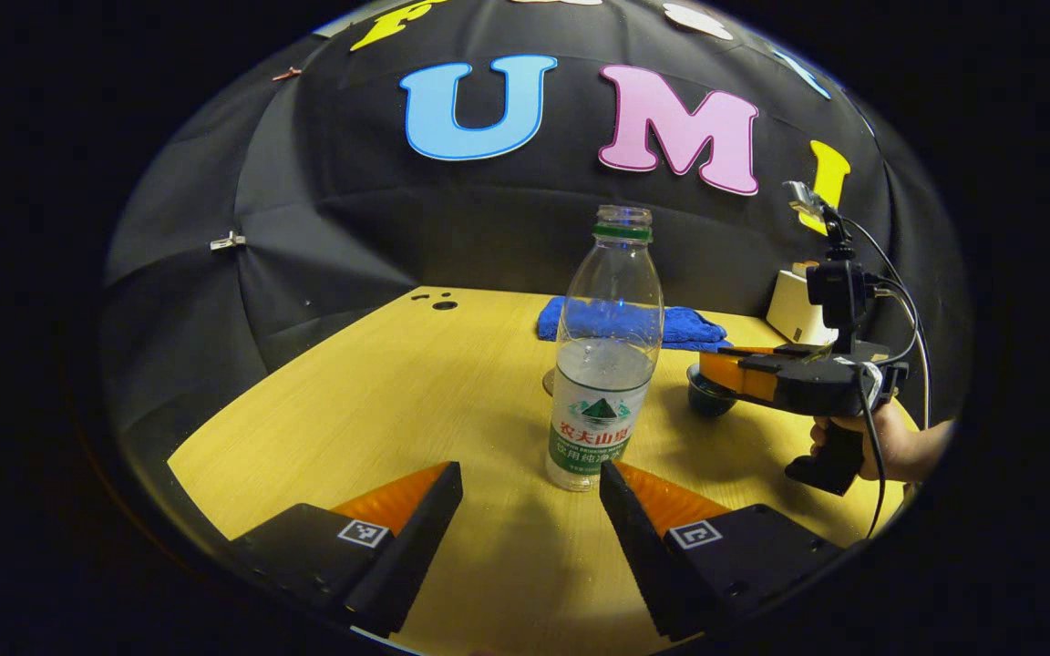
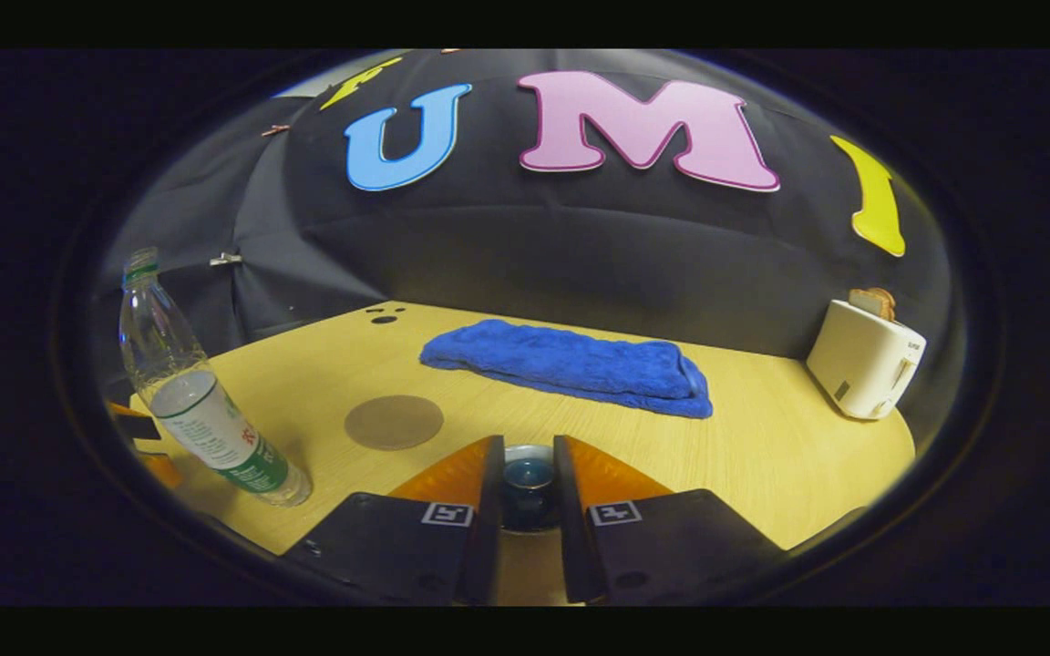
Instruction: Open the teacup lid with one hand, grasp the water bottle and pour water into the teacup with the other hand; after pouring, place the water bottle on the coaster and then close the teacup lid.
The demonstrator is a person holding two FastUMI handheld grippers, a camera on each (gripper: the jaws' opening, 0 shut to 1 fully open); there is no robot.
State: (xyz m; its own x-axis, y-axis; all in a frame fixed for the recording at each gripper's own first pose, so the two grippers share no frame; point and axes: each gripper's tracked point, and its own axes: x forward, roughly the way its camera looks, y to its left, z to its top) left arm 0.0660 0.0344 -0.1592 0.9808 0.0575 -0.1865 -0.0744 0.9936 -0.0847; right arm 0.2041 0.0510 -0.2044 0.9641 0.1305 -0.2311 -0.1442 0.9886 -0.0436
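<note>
A clear water bottle [image 1: 605, 364] with a green label and no cap stands upright on the wooden table [image 1: 379, 401], about half full. My left gripper [image 1: 530, 472] is open, and the bottle's base stands just ahead of its right fingertip. In the right gripper view the bottle [image 2: 201, 401] is at the far left. A dark teal teacup [image 1: 705, 401] sits to the right of the bottle. My right gripper [image 2: 528, 443] is shut on the teacup lid [image 2: 528, 474]; a hand [image 1: 899, 446] holds this gripper [image 1: 712, 369]. A round brown coaster [image 2: 394, 421] lies flat between bottle and cup.
A folded blue towel [image 2: 571, 364] lies along the back of the table. A white toaster [image 2: 864, 357] with a slice of toast stands at the back right. Small dark holes [image 2: 384, 318] mark the back left corner. The black cloth wall closes the table's far side.
</note>
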